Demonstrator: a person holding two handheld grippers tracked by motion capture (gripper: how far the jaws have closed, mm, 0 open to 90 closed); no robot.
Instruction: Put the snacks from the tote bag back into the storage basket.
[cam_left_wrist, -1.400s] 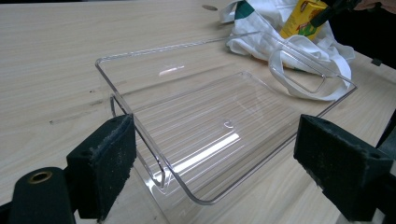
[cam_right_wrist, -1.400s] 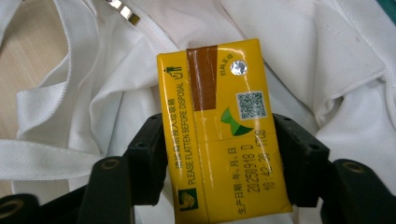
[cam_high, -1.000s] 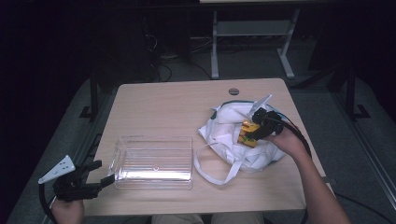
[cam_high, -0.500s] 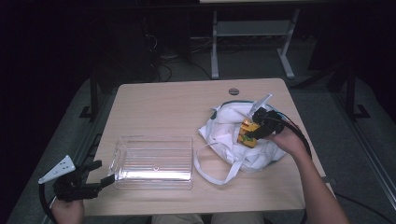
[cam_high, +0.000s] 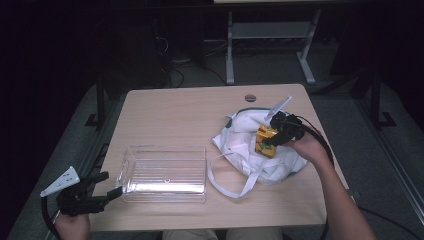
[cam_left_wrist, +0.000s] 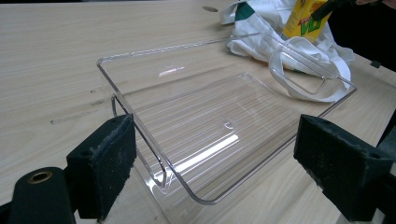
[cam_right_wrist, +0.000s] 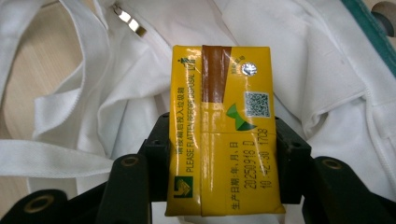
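A yellow drink carton (cam_right_wrist: 222, 126) sits between the black jaws of my right gripper (cam_right_wrist: 222, 161), which is shut on it. In the high view that gripper (cam_high: 275, 136) holds the carton (cam_high: 265, 141) just above a crumpled white cloth bag (cam_high: 248, 150) at the table's right. A clear plastic tray (cam_high: 165, 149) lies at the front left. My left gripper (cam_high: 106, 186) hovers at the tray's near left corner, open. In the left gripper view its jaws (cam_left_wrist: 215, 154) stand wide on either side of the tray's near rim (cam_left_wrist: 159, 163) without touching it.
The bag's long white strap (cam_high: 227, 185) loops onto the wood between the bag and the tray. A round cable hole (cam_high: 250, 98) lies near the table's far edge. Bare wooden tabletop (cam_high: 175, 115) stretches behind the tray.
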